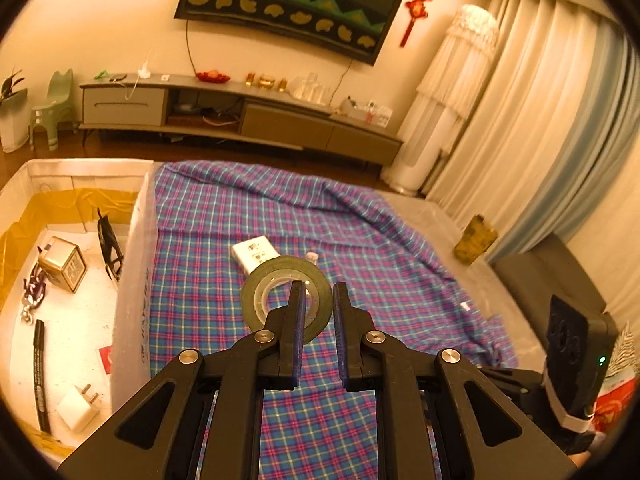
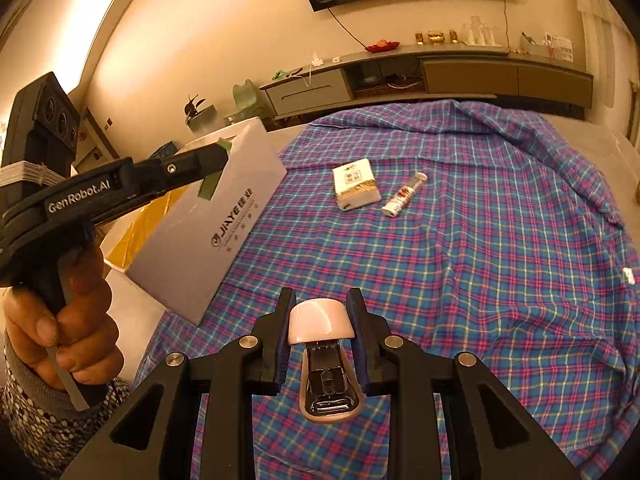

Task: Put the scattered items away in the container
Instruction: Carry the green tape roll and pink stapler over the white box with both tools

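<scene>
My left gripper (image 1: 319,292) is shut on a dark green tape roll (image 1: 260,284), one finger through its hole, held above the plaid cloth (image 1: 240,208). In the right wrist view the left gripper (image 2: 218,152) is over the white box's (image 2: 208,224) rim with the tape (image 2: 212,184) hanging from it. My right gripper (image 2: 320,300) is shut on a pink stapler (image 2: 322,320), held above the cloth (image 2: 480,240). A white packet (image 2: 354,184) and a small white tube (image 2: 402,196) lie on the cloth. The white box (image 1: 136,264) stands at the left.
Inside the box lie a gold tin (image 1: 64,264), a black marker (image 1: 40,372), a white plug (image 1: 78,404), black glasses (image 1: 110,248) and a keyring (image 1: 32,292). A yellow-green pack (image 1: 476,240) stands beyond the cloth's right edge. A TV cabinet (image 1: 240,116) lines the far wall.
</scene>
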`<state>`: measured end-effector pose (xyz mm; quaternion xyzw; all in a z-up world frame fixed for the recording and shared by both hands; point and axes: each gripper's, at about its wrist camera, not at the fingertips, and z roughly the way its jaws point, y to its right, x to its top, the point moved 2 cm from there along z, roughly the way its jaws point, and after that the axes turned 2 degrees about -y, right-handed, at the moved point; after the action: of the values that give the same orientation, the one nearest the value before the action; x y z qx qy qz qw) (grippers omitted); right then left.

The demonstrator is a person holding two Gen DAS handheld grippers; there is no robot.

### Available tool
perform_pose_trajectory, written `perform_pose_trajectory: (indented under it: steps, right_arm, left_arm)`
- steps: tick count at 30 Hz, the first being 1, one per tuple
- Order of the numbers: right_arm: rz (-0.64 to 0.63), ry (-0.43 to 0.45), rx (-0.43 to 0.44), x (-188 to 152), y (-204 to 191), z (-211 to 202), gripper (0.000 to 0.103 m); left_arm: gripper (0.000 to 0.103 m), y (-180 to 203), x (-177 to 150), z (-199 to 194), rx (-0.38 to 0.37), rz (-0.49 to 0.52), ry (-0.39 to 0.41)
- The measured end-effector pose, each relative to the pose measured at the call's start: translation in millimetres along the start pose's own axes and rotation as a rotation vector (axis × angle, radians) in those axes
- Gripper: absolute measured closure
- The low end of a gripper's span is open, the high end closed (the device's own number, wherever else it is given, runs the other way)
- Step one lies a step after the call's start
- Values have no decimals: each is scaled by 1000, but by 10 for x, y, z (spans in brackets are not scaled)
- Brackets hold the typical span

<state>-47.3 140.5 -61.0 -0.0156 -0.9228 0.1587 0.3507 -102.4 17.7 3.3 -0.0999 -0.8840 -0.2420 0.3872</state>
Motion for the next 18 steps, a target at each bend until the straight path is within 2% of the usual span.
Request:
perform_pose_trajectory:
  steps: [18]
  right_arm:
    - [-85, 23, -43, 207, -666, -140, 76]
  left_arm:
    - [90, -341, 78, -526, -66, -92, 98]
